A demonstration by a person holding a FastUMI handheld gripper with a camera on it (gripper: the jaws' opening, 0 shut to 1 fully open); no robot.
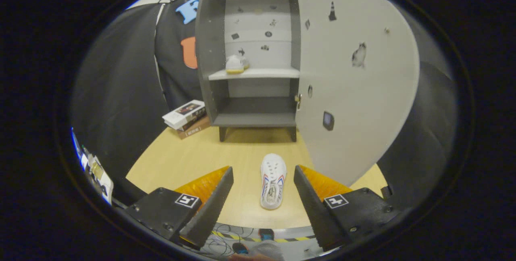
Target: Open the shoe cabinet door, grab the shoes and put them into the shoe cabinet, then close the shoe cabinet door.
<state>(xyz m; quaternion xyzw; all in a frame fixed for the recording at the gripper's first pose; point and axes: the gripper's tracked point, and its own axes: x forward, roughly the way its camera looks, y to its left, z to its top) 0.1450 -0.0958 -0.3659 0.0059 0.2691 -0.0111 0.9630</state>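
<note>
cabinet door (354, 79) open | white shoe (236, 64) shelved | white shoe (273, 186) on table

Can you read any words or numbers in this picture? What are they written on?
No words or numbers here are clear enough to read.
Boxes beside the cabinet: print too small.
Shoe between the open gripper fingers: side marking blurred.
Door stickers: little pictures, no readable words.
Gripper squares: patterns, not words.
</note>
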